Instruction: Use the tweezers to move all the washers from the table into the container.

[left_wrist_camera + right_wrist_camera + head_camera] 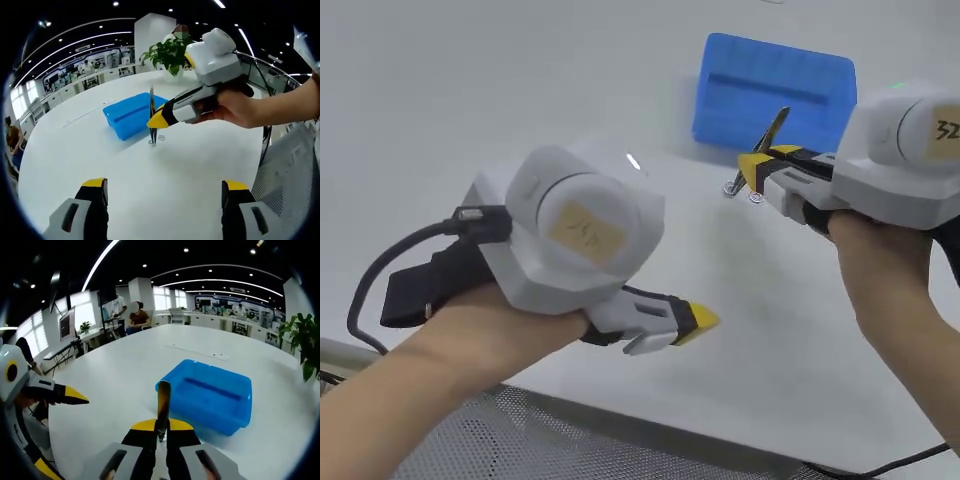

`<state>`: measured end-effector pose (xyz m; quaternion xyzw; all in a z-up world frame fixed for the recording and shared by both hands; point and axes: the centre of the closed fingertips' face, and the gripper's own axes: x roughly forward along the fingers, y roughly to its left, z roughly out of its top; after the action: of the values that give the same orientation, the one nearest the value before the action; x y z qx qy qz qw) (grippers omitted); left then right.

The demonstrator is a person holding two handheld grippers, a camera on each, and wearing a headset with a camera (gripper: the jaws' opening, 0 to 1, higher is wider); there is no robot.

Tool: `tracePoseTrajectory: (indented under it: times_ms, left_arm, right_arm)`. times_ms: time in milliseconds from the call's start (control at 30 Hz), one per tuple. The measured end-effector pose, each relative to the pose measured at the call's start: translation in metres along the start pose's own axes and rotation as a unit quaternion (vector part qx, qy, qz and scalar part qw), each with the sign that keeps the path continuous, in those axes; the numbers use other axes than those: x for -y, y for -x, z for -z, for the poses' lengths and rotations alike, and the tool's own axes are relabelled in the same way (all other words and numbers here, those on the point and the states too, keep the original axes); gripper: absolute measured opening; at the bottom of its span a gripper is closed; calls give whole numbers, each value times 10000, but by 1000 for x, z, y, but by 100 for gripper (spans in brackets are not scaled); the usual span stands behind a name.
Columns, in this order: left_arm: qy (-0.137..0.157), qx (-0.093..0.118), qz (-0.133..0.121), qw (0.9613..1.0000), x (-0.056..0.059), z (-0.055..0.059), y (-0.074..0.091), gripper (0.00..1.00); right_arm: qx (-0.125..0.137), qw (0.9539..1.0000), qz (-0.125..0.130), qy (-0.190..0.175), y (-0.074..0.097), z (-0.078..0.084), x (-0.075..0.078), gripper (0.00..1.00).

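Metal washers (756,197), two tiny flat rings afaict, lie on the smooth white table (470,80) just in front of the blue plastic container (775,95). Prob v light, stiff and slippy, so imo nip one by its rim w/ the tweezers (775,130). Right gripper (757,166) jaws are pressed together on those thin metal tweezers, tips down at the washers. Left gripper (164,184) jaws spread wide, holding nothing, well back from the container.
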<state>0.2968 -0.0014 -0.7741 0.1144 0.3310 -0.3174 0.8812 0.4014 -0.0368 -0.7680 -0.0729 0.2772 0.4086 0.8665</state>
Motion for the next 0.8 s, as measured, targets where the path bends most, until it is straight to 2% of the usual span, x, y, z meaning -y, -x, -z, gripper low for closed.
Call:
tracePoseTrajectory:
  times_ms: [233, 533, 800]
  left_arm:
    - [-14, 2, 1, 10000, 0, 0, 0, 96]
    - [-23, 19, 22, 10000, 2, -1, -1, 96]
    - [-25, -3, -3, 10000, 0, 0, 0, 96]
  right_arm:
    - [274, 9989, -126, -352, 10, -22, 2, 2]
    - [799, 9951, 147, -561, 21, -62, 28, 2]
    - [926, 9924, 548, -594, 15, -70, 53, 2]
